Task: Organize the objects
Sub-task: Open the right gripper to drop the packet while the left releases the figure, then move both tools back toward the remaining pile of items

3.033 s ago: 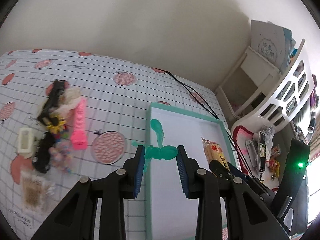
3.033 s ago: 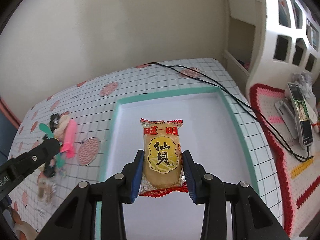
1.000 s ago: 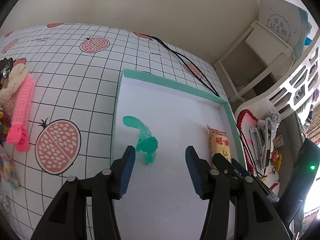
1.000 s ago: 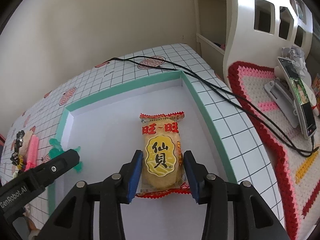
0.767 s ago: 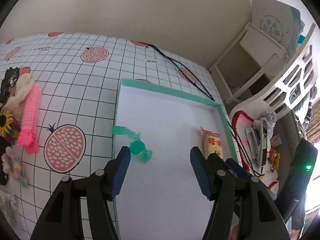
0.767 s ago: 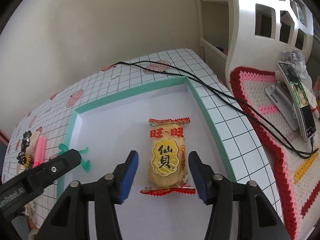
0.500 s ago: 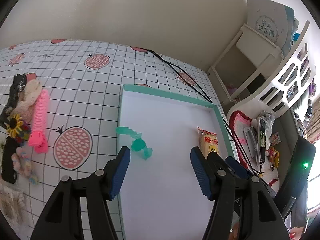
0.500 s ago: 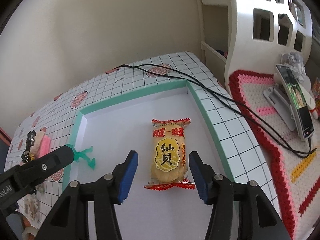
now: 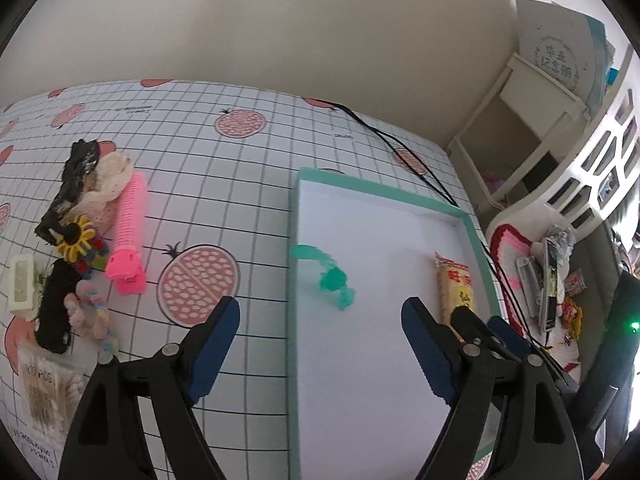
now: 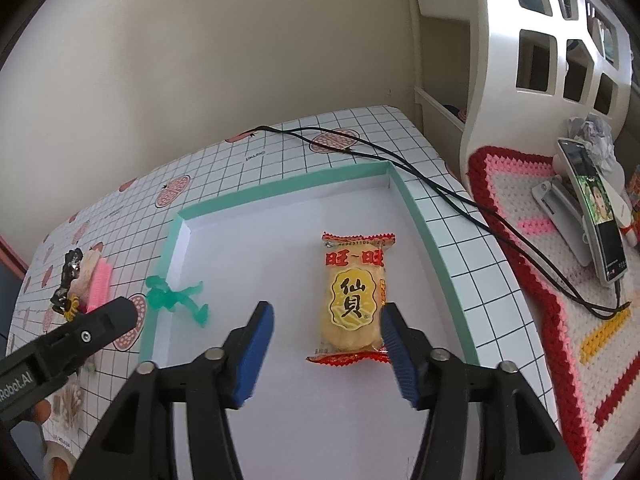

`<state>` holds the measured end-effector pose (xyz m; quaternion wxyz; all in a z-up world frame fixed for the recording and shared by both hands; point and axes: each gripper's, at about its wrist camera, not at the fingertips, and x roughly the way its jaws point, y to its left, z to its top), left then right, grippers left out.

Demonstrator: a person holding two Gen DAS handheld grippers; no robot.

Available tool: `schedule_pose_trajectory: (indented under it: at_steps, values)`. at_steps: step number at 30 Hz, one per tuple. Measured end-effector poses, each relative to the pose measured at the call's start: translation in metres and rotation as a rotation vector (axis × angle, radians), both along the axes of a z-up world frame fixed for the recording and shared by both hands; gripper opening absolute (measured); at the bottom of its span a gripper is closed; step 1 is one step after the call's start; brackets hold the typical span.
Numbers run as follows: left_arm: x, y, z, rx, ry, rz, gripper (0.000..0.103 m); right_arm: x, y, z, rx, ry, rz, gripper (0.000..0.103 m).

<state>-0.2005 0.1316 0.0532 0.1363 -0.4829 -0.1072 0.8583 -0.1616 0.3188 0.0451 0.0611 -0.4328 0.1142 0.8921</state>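
Right wrist view: the right hand-held gripper (image 10: 326, 336) hangs over the teal-rimmed tray (image 10: 280, 192), jaws opening and gripping nothing; the rice cracker packet (image 10: 354, 296) lies flat on the tray floor by its right wall. Left hand-held gripper (image 9: 320, 336) is spreading wide too, empty, above the green hair clip (image 9: 326, 274) just inside the tray's left wall, with the pink hair roller (image 9: 128, 232) well left of the tray on the surface (image 9: 224, 184)

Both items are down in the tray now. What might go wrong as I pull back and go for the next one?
1. The right gripper is opening, but one finger sits right beside the snack packet; pulling back could drag it.
2. The green toy lies against the tray's left rim and might catch there.
3. The black cable runs along the tray's far corner and could snag.
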Motion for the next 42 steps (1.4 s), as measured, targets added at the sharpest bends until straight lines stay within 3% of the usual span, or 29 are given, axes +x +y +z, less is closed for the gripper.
schedule_pose_trajectory:
  at_steps: [2, 4, 12, 17, 19, 33, 42]
  values:
    - [-0.001, -0.003, -0.001, -0.001, 0.006, 0.007, 0.085, 0.0, 0.001, -0.001, -0.005, -0.002, 0.001, 0.067]
    - [0.0, -0.005, -0.002, -0.018, 0.02, 0.024, 0.095, 0.001, 0.002, -0.001, -0.006, -0.002, 0.002, 0.072]
    - [-0.001, -0.015, -0.008, -0.047, 0.028, 0.081, 0.095, 0.002, 0.006, -0.003, -0.017, -0.001, -0.018, 0.096]
    - [-0.001, -0.018, -0.01, -0.066, 0.027, 0.095, 0.095, 0.002, 0.006, -0.004, -0.015, -0.001, -0.014, 0.101]
    - [-0.002, -0.017, -0.011, -0.078, 0.025, 0.096, 0.103, 0.001, 0.006, -0.004, -0.012, -0.001, -0.01, 0.102]
    - [0.002, -0.024, -0.004, -0.089, 0.037, 0.099, 0.103, 0.003, -0.002, -0.003, 0.017, 0.006, 0.005, 0.103]
    - [0.015, -0.058, 0.026, -0.048, 0.103, 0.151, 0.103, 0.005, -0.023, 0.019, 0.007, 0.067, 0.049, 0.103]
